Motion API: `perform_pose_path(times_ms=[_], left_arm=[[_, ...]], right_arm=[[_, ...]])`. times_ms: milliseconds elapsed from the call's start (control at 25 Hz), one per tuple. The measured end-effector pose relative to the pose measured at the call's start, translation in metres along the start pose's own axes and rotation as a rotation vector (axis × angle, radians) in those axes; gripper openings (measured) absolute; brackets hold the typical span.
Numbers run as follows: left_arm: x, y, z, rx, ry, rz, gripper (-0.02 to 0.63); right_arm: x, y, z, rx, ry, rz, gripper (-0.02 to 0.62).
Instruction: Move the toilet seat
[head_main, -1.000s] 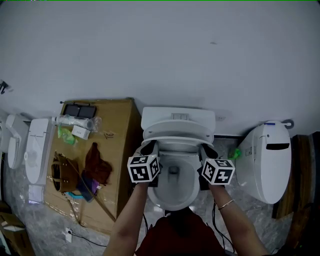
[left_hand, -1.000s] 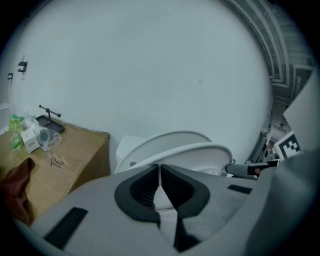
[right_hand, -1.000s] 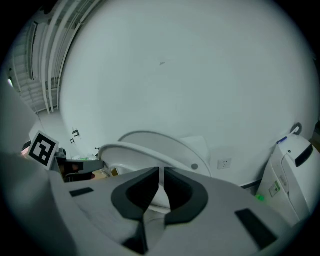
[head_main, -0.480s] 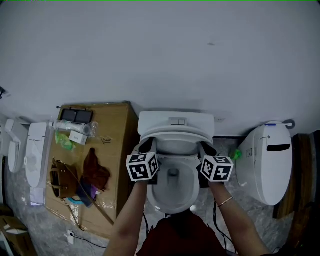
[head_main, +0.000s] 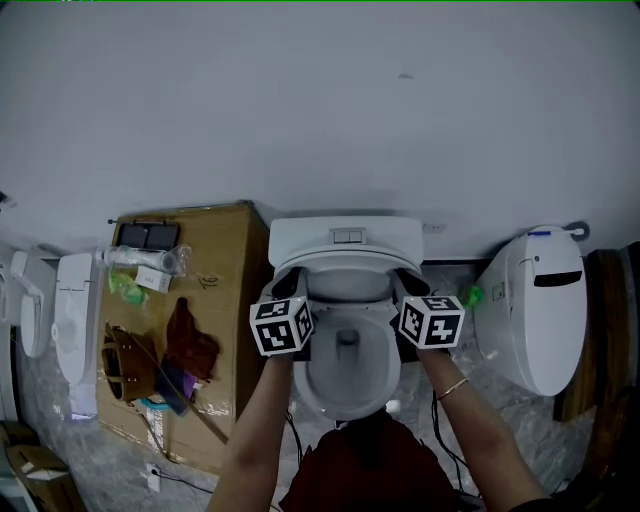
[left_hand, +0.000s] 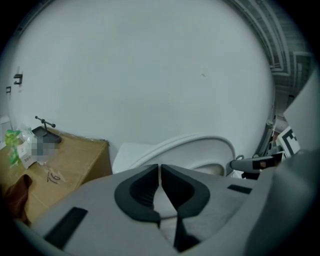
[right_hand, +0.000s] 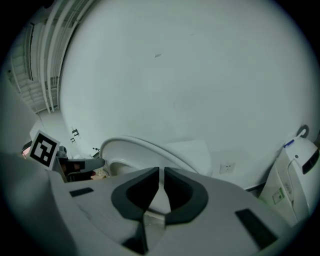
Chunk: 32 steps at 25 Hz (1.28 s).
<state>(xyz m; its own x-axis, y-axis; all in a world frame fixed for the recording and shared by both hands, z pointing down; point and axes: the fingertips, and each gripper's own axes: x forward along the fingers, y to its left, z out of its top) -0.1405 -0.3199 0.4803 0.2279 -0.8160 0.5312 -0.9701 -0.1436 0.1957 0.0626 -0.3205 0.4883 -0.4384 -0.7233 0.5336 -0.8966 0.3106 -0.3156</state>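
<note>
Between a brown cardboard box (head_main: 235, 300) at left of frame and a second white toilet (head_main: 535, 320) at right, at work on the white ceramic toilet bowl (head_main: 345, 402) at centre, with its white box-shaped cistern (head_main: 345, 235) hard against the pale wall. Tipping the white oval plastic toilet seat (head_main: 345, 272) up off the bowl: raised steeply now, upper rim just in front of the cistern, a shade nearer to it than a second ago. Flanked on either side by the grey left tool (head_main: 286, 287) and grey right tool (head_main: 408, 284), each capped with a black-and-white marker cube, both edged up the frame toward the cistern over that second. Drawn in to a thin slit on both tools, unchanged through the second, with a pale sliver showing in each gap; impossible to tell whether the seat's edge is pinched there or merely pushed. Read from this as a lift rather than a lowering, well advanced, with only the last lean against the cistern left and a slow finish advisable to spare it a knock.
</note>
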Motion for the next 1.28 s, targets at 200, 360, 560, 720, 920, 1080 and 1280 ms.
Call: perform_pose_path(times_ms=[200,360,560,720,920,1080,1280], left_arm=[[-0.028,-0.008,-0.01,-0.002,-0.028,-0.02,0.038],[-0.057,-0.016,-0.017,0.008,-0.062,-0.05,0.032],[-0.088,-0.028,-0.022,0.054,-0.088,-0.071,0.028],[-0.117,-0.039,-0.024,0.117,-0.108,-0.086,0.026],[-0.155,-0.048,-0.023,0.142,-0.151,-0.097,0.026],[-0.18,-0.052,-0.026,0.153,-0.167,-0.099,0.026],[-0.208,-0.06,-0.03,0.168,-0.192,-0.113,0.026]], right_arm=[[-0.03,0.013,0.004,0.036,-0.056,0.022,0.043],[-0.06,0.024,-0.003,0.035,-0.09,0.025,0.04],[-0.094,0.037,-0.014,0.026,-0.125,0.007,0.026],[-0.121,0.049,-0.024,0.019,-0.155,-0.005,0.017],[-0.154,0.069,-0.036,-0.001,-0.185,-0.006,0.017],[-0.179,0.082,-0.045,-0.007,-0.203,-0.01,0.015],[-0.201,0.094,-0.056,-0.029,-0.215,-0.019,0.015]])
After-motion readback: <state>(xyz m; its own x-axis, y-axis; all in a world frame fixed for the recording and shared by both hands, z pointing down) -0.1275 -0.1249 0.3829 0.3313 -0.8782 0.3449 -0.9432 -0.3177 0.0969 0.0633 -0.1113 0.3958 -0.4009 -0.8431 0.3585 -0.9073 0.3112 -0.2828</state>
